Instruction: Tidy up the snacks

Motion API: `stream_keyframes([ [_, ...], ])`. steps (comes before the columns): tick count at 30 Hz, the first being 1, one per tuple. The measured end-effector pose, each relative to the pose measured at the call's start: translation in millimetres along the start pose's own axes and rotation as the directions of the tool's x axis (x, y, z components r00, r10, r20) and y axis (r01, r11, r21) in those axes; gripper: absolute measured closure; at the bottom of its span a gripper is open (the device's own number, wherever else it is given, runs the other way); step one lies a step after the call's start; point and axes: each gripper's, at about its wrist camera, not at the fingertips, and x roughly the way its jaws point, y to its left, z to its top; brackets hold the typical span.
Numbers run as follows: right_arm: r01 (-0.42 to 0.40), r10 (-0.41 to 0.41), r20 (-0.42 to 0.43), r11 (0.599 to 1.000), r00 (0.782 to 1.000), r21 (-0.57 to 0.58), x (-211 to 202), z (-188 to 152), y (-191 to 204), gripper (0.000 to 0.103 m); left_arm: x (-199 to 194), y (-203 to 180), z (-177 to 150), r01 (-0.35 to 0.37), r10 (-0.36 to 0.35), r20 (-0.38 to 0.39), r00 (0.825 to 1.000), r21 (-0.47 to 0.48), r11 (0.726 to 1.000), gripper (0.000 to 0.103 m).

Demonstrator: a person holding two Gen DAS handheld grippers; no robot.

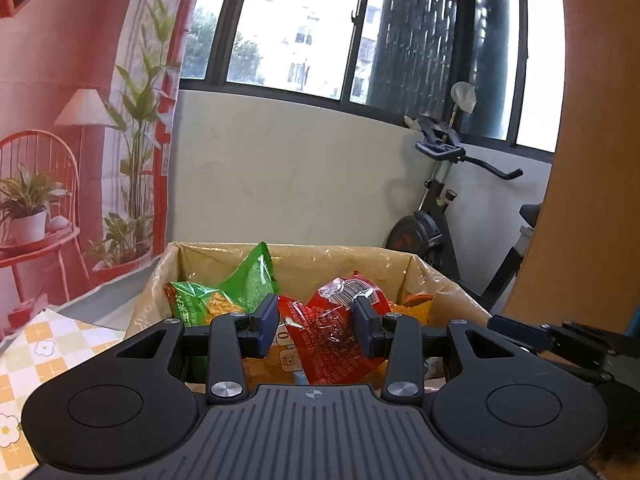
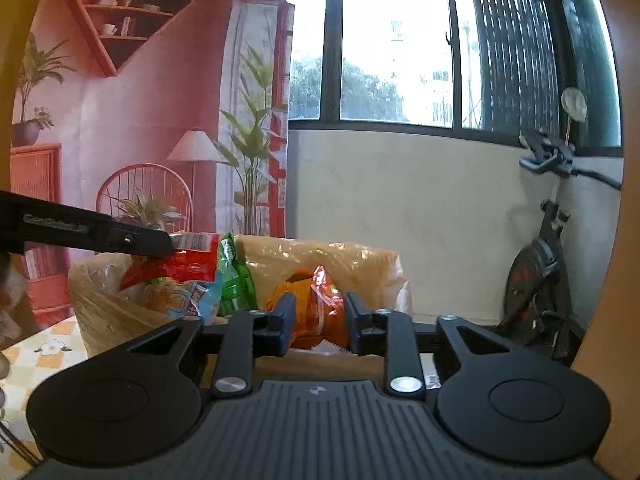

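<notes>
A cardboard box (image 1: 444, 280) lined with clear plastic holds several snack packets. My left gripper (image 1: 316, 324) is shut on a red packet (image 1: 328, 340), lifted over the box. The right wrist view shows the same red packet (image 2: 188, 258) hanging from the left gripper (image 2: 166, 245), which reaches in from the left. My right gripper (image 2: 320, 318) stands open at the box's (image 2: 372, 264) near edge. An orange packet (image 2: 316, 312) lies in the box beyond its gap, untouched as far as I can see. One finger (image 1: 514, 330) of it shows outside the box's right wall.
A green packet (image 1: 248, 284) leans at the box's left, with a pale blue packet (image 2: 192, 300) beside it. The box sits on a yellow checked cloth (image 1: 44, 344). An exercise bike (image 1: 436, 220) stands by the wall behind, and an orange panel (image 1: 592, 160) is on the right.
</notes>
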Motion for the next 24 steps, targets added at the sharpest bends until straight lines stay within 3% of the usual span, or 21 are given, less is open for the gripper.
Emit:
stream_keyframes([
  [5,-0.020,0.020,0.012,1.000,1.000,-0.009,-18.5,-8.7,4.6,0.075,-3.8,7.3,-2.2,-0.003,0.003,0.007,1.000,0.003,1.000,0.061],
  [11,-0.049,0.049,-0.004,0.997,0.999,0.057,-51.5,-39.7,9.1,0.075,-4.2,6.6,-1.9,-0.009,0.009,0.013,1.000,0.005,1.000,0.061],
  [17,-0.093,0.101,-0.144,0.994,0.984,0.057,-43.4,-85.3,13.0,0.074,-6.6,4.0,-2.2,-0.016,0.015,0.025,1.000,0.011,1.000,0.061],
  [24,-0.193,0.171,-0.265,0.979,0.949,-0.061,-16.4,-115.0,33.3,0.074,-8.2,3.0,-3.1,-0.015,0.014,0.027,1.000,0.015,1.000,0.061],
])
